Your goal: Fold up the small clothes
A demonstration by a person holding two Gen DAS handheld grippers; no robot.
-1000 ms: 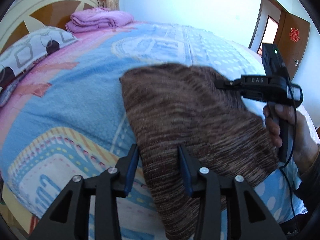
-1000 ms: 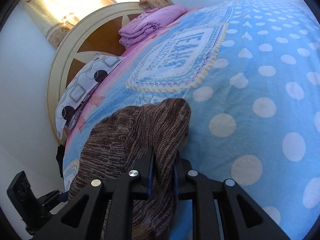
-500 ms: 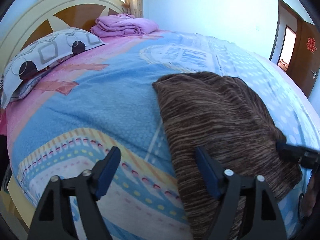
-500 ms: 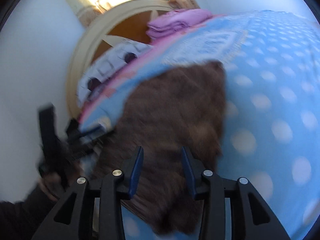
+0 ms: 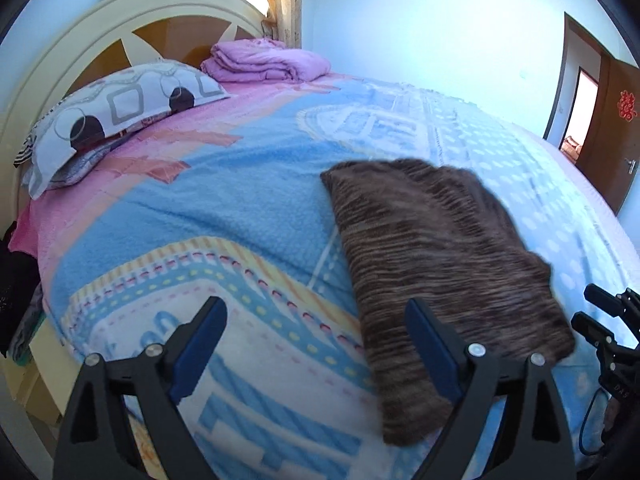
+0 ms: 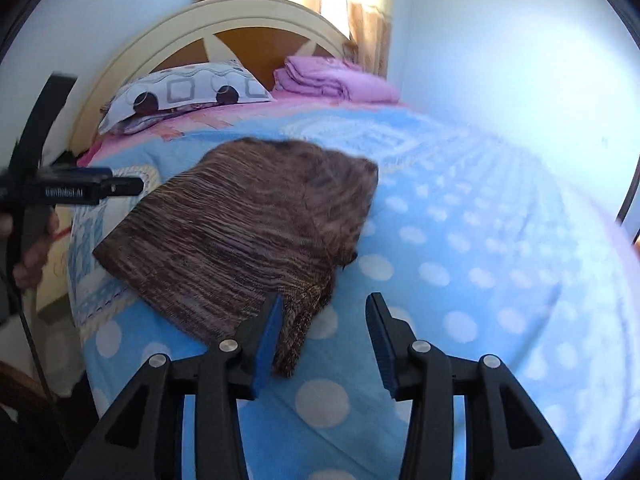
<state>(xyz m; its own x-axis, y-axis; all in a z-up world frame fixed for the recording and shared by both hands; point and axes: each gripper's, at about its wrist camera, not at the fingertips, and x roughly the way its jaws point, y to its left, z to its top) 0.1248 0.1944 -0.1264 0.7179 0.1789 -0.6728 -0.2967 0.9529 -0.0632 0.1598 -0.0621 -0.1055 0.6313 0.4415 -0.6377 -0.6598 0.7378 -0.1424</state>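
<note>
A brown knit garment (image 5: pixel 440 264) lies folded on the blue patterned bedspread (image 5: pixel 224 216). My left gripper (image 5: pixel 314 344) hovers at its near left edge, its jaws opening wide. Only the garment's left edge shows between the pads, and neither pad presses on it. In the right wrist view the same garment (image 6: pixel 248 236) lies ahead and to the left. My right gripper (image 6: pixel 324 332) sits at its near corner, jaws opening, with that corner beside the left pad and not pinched. The right gripper (image 5: pixel 604 320) shows at the frame edge, and the left gripper (image 6: pixel 80 190) is held by a hand (image 6: pixel 32 248).
A patterned pillow (image 5: pixel 120 108) and a folded pink blanket (image 5: pixel 264 60) lie by the cream headboard (image 5: pixel 100 28). A brown door (image 5: pixel 616 128) stands open at the far right. The bed's near edge drops off at lower left, where dark clothes (image 5: pixel 16 280) hang.
Both grippers were shut on the garment and have let go with jaws spread. The right gripper swung back to the garment's near corner. The garment now lies flat.
</note>
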